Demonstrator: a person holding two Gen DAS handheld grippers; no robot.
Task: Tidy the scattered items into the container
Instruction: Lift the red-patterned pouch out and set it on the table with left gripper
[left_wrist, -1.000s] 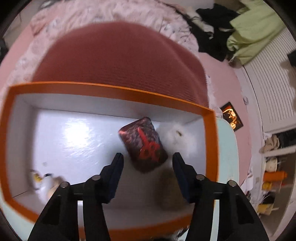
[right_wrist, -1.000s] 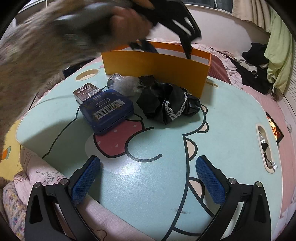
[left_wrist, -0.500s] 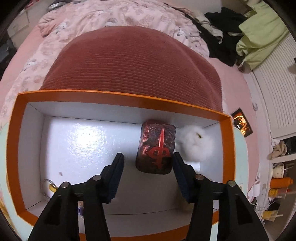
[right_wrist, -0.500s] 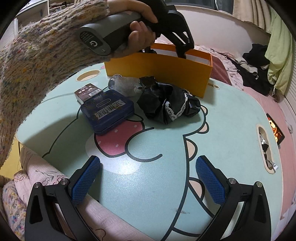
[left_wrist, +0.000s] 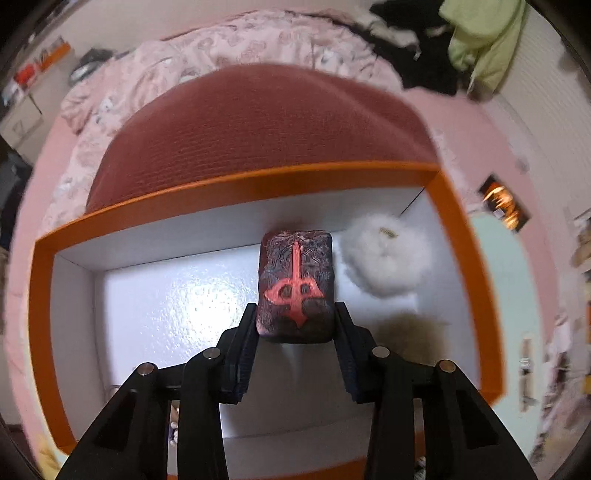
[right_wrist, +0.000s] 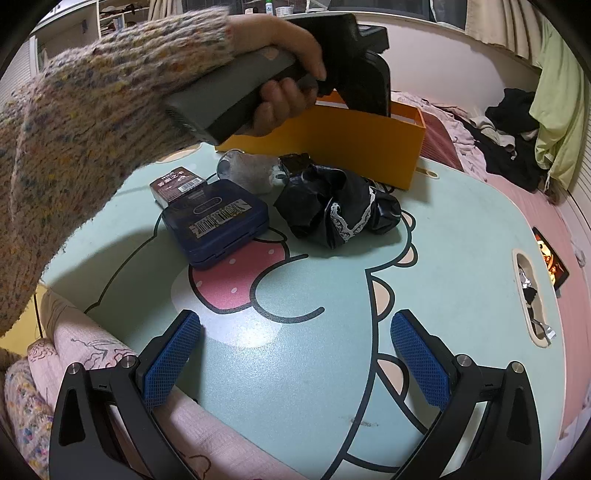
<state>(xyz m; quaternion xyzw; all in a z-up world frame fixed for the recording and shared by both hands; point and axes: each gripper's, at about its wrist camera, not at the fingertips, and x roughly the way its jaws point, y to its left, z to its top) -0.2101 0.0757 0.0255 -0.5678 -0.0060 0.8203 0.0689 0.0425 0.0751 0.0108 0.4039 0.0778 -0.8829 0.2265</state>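
**Dark red box in the left gripper's jaws, inside the orange container**

While the dark red box lies on the white floor of the orange container, the left gripper reaches down over it – its jaws have just been closing and now sit against the box's two sides, the near end between the pads. A white fluffy ball lies just beside the box, toward the container's right wall. Outside, on the mint-green table, a blue case, a small dark packet, a grey pouch and a black lace-trimmed cloth lie near the container's front wall. The right gripper hovers over the table – jaws wide apart, nothing between them. A hand in a speckled knit sleeve holds the left gripper's handle.
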